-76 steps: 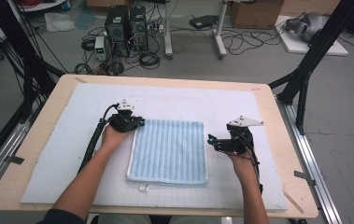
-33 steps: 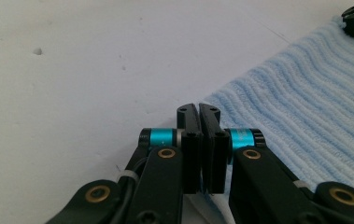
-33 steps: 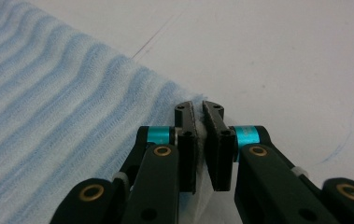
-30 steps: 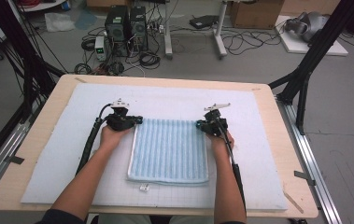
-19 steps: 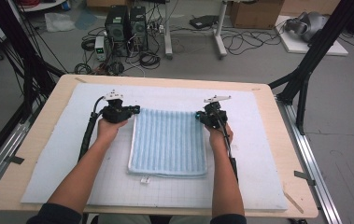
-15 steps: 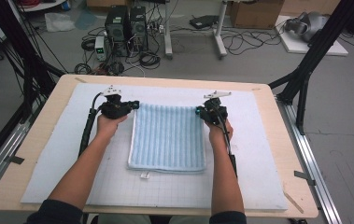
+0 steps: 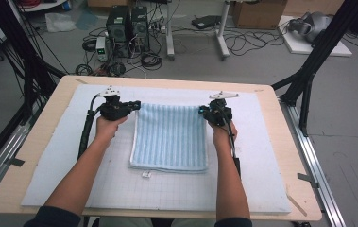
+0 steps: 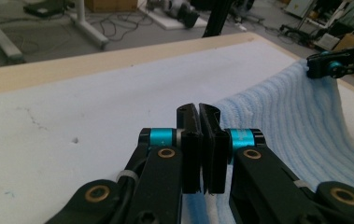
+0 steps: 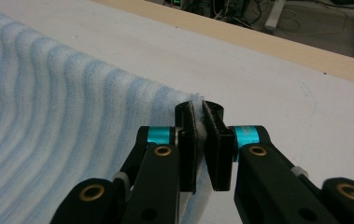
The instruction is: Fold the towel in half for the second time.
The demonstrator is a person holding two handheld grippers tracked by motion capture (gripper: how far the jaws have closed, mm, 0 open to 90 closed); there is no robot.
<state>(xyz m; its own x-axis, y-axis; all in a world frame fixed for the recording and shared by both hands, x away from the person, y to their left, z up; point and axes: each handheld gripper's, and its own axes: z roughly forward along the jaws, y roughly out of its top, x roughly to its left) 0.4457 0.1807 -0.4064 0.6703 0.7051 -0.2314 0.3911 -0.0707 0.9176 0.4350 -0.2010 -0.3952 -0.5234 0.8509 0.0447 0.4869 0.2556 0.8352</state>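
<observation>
A light blue striped towel (image 7: 169, 137) lies folded on the white mat (image 7: 54, 161), its far edge raised and held taut between the two grippers. My left gripper (image 7: 136, 105) is shut on the towel's far left corner. In the left gripper view the jaws (image 8: 198, 109) are pressed together, with towel cloth (image 8: 282, 112) running off to the right up to the other gripper (image 8: 326, 67). My right gripper (image 7: 201, 111) is shut on the far right corner. In the right gripper view, white-blue cloth (image 9: 48, 116) is pinched between the pads of my right gripper (image 9: 201, 107).
The mat covers most of the wooden table (image 7: 299, 156). A small white tag (image 7: 146, 174) lies at the towel's near edge. Black frame legs (image 7: 309, 80) stand at the table's sides, and computer cases (image 7: 129, 23) and cables sit on the floor beyond.
The right gripper came in from the towel's right side to its far right corner and closed on it. Both grippers then rose and carried the towel's far edge away from the person.
</observation>
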